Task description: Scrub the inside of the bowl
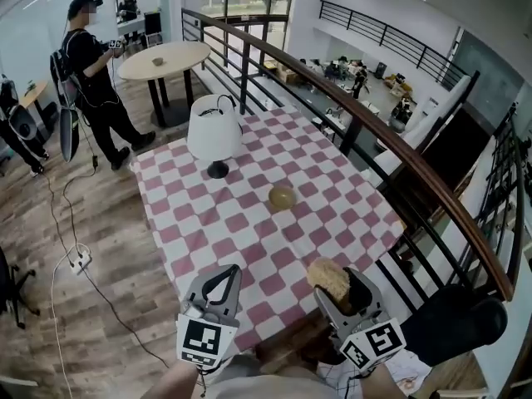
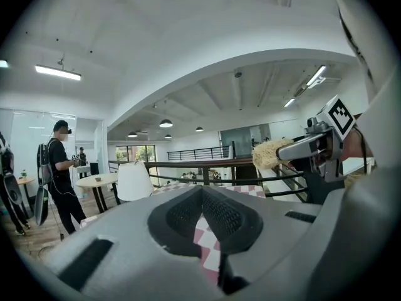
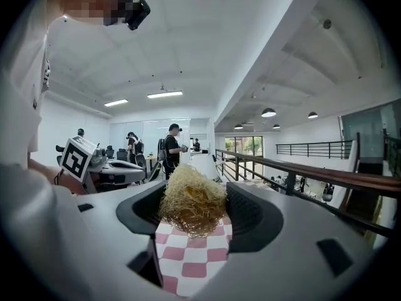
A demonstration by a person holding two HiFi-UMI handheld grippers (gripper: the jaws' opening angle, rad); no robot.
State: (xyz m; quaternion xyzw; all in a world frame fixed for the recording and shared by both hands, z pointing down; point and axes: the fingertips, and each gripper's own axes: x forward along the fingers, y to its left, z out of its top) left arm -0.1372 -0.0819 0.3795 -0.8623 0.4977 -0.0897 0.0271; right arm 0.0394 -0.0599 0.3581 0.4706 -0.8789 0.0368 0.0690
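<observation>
Two grippers hang over the near edge of a checked table [image 1: 249,223]. Left gripper [image 1: 224,274] has its jaws together, nothing between them. Right gripper [image 1: 342,293] is clamped on a straw-coloured scrubber [image 1: 326,278]. Bowl [image 1: 282,196] sits mid-table, well apart from both, near a white lamp [image 1: 214,130].

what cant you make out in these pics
- bowl: head view, too small to show its inside; not found in either gripper view
- lamp: left gripper view, base hidden behind the left gripper body
- table: head view, near edge partly covered by both grippers, the right gripper holding a scrubber
</observation>
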